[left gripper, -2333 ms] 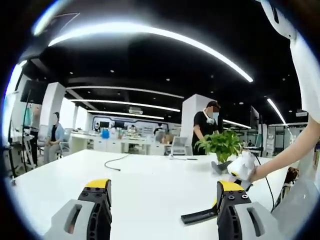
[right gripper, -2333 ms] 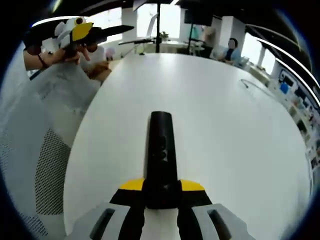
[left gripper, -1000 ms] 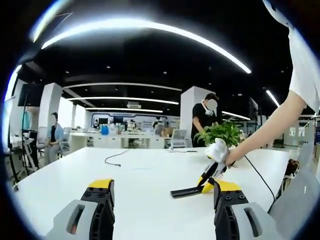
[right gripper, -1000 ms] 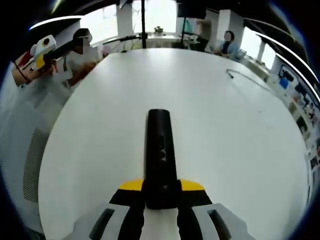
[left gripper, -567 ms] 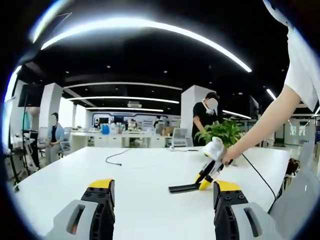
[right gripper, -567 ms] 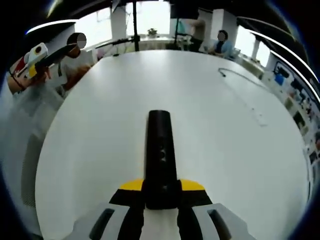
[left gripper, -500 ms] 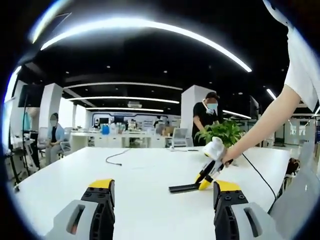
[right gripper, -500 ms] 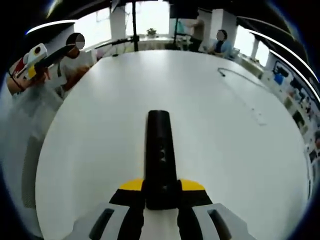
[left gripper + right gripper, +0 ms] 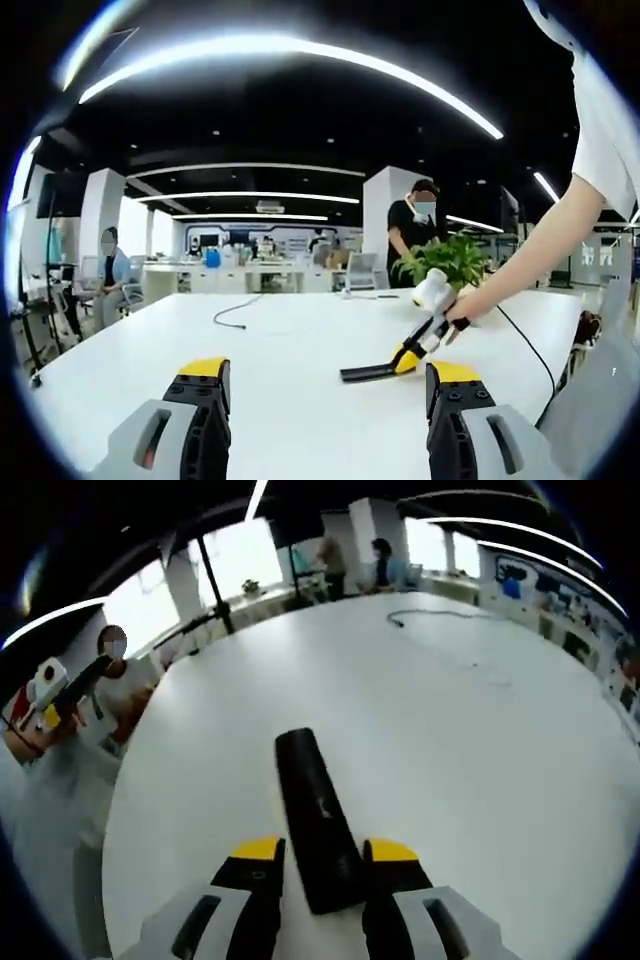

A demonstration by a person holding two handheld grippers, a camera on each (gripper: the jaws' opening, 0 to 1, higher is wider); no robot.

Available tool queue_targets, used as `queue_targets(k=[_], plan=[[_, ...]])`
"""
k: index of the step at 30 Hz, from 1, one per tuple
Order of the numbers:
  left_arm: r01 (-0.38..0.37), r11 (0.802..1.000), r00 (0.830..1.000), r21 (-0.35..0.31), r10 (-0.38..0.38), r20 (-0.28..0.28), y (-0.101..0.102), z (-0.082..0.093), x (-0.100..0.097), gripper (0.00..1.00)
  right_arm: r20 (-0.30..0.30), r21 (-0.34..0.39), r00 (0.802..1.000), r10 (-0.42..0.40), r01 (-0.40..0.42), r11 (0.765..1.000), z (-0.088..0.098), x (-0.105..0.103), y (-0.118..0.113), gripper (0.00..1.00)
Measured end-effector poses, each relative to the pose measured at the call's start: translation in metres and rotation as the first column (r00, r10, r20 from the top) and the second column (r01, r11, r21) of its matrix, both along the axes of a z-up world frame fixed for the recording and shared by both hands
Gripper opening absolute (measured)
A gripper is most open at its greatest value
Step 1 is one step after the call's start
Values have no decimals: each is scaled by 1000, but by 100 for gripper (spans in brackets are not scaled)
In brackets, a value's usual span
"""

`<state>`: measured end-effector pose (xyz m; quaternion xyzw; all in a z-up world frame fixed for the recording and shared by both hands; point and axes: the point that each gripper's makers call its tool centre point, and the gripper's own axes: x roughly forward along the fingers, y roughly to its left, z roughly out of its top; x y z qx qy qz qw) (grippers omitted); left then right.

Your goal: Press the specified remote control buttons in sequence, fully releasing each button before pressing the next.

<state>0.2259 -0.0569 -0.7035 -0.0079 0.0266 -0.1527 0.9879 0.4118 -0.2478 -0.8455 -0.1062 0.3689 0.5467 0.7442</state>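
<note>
Remote control (image 9: 316,818), black, long, slim, lies on the white table (image 9: 480,780), tilted a bit off the right gripper's axis, near end between its jaws. Faint small markings midway along its top in the right gripper view; buttons too blurred to tell apart. Also seen in the left gripper view (image 9: 368,373) as a flat dark bar on the tabletop.

Largest first: table, wide, white, mostly bare, thin cable (image 9: 440,620) at far side. Potted plant (image 9: 447,262) behind the right gripper in the left gripper view. Then the remote, then grippers.

Right gripper (image 9: 322,855): jaws straddle the remote's near end; slight gaps seem to show on both sides, so parted, looks like no grip. Left gripper (image 9: 322,400): jaws wide apart, nothing between them, held above the table, well apart from the remote.

Step, as judged: remote set down, pressing not begun. Next calls for closing a jaw tip over the first target button, pressing straight down, then lifting fully clear.
</note>
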Motion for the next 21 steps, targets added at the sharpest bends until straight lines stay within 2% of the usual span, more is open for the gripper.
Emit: queue_targets(k=[3,6,9,12,19,21], plan=[[1,1000,1000,3,-1,-9,-1,-2,0,82,-3,103,998,-63,63,993,11,4,5,37],[-1,1000,1000,4,1,-16,0,-3,0,82,-22,221,988,-155,156,963,28,13,10,40],[-1,1000,1000,2,1,-20,0,-4,0,82,-21,251,976,-215,213,944,33,18,7,48],[0,1000,1000,0,0,-18,-1,-4,1,82,21,268,970,-243,229,936,37,19,5,55],[-2,1000,1000,-17,2,-14,0,-4,1,82,73,288,953,-294,262,921,41,8,-1,70],[0,1000,1000,-16,0,-9,0,-3,1,82,122,278,947,-296,254,926,42,5,-5,74]])
